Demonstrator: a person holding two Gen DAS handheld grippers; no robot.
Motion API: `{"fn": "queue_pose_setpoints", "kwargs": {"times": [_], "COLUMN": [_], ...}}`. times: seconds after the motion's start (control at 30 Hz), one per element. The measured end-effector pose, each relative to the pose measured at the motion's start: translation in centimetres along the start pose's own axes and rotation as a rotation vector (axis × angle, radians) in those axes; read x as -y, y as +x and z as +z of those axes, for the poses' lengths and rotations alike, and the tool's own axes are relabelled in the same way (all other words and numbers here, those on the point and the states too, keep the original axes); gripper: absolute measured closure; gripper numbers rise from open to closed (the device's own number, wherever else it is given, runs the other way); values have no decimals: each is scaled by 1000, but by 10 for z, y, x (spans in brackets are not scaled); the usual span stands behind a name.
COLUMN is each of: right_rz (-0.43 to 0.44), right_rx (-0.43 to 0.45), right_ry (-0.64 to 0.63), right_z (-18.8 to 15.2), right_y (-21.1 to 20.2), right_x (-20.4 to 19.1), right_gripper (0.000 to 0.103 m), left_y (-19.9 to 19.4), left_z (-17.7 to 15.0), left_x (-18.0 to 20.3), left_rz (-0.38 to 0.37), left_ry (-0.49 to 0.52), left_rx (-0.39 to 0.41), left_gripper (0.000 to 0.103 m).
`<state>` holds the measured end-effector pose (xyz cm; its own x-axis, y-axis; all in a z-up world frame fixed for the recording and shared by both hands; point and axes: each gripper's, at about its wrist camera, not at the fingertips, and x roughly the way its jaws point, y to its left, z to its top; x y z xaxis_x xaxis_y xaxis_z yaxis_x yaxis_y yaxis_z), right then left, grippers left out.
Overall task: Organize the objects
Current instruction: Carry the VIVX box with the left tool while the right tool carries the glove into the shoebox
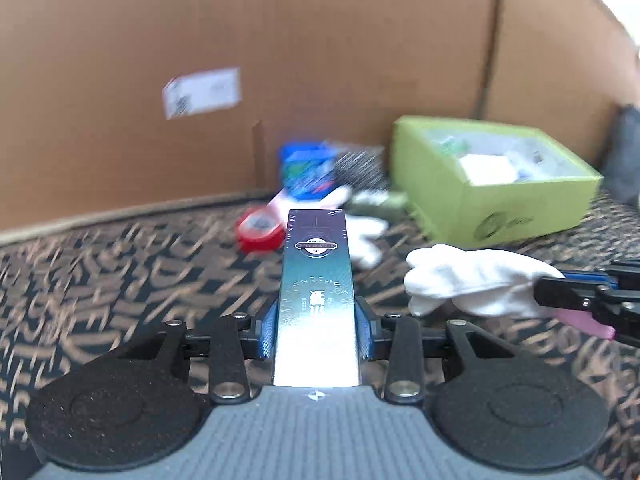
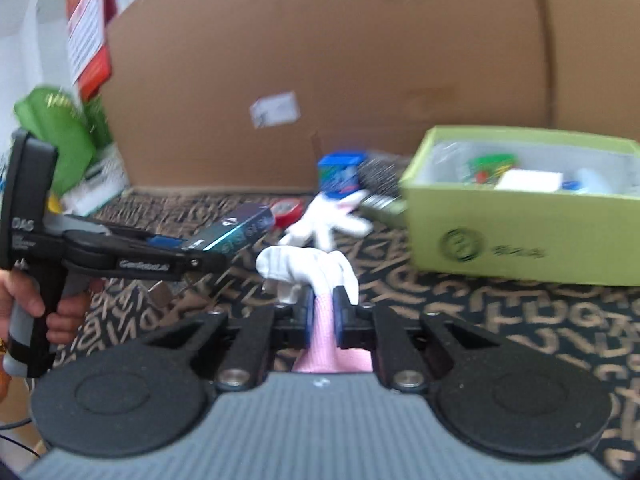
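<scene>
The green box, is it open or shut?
Open. The green box has no lid on top, and both views look straight down inside it at a white packet and other small things.

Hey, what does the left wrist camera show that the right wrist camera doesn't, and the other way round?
Only the left wrist view shows the printed top face of the teal box lengthwise, clamped in the left tool.

Only the right wrist view shows the person's hand on the left tool's handle, a green bag, a red poster, and the right tool shut on the glove's pink cuff.

Both show the held white glove, another white glove, the green box, the red tape measure and the cardboard backdrop.
</scene>
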<state>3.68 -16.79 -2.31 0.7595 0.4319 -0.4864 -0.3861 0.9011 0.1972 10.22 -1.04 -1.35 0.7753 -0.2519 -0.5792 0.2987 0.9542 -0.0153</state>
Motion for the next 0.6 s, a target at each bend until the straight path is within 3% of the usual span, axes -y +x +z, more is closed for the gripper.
{"fn": "queue_pose_setpoints", "kwargs": {"times": [0.23,0.37,0.53,0.6], "right_rz": [-137,-246,-396,-439], "right_rx": [168,261,299,309], "right_ry": [27,25,17,29], "right_z": [23,47,76,86], "right_y": [-54,-75,-71,-63], "right_x": [42,70,109,127], "right_gripper": [94,94,94,94], "left_y": [-9,-1,44,69], "left_z": [52,84,124,135], "left_x": [56,92,137,152], "left_rz": [-132,-248,-392,-406], "left_ry": [83,97,48,23], "left_rx": [100,137,94,78], "left_gripper": [62,62,62,62]}}
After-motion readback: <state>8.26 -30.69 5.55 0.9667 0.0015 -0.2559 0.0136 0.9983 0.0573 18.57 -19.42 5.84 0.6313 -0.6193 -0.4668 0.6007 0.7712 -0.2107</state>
